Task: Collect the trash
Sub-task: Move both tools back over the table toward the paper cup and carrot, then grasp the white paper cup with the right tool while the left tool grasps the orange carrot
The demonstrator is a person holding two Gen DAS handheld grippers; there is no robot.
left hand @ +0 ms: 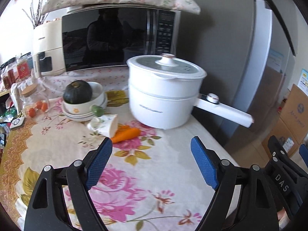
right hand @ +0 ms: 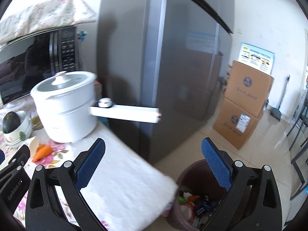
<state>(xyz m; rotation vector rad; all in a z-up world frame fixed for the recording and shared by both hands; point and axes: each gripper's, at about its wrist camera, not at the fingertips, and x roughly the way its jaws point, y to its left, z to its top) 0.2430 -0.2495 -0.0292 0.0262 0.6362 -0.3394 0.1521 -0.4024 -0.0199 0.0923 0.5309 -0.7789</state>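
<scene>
A dark brown trash bin [right hand: 194, 175] stands on the floor by the table's right corner, with several wrappers and scraps [right hand: 194, 206] inside. My right gripper [right hand: 154, 150] is open and empty, over the table corner and the bin. My left gripper [left hand: 152, 148] is open and empty above the floral tablecloth [left hand: 134, 173]. On the table ahead lie a white paper carton piece [left hand: 107, 125], an orange carrot [left hand: 126, 134] and a green-capped item [left hand: 98, 111]. The right gripper also shows at the left wrist view's right edge [left hand: 284, 165].
A white electric pot [left hand: 163, 94] with a long handle [left hand: 225, 113] stands on the table. Behind it is a microwave [left hand: 115, 38]. Stacked bowls hold a dark squash [left hand: 78, 94]. A glass jar [left hand: 32, 100] stands left. A grey fridge [right hand: 173, 67] and cardboard boxes [right hand: 244, 104] stand right.
</scene>
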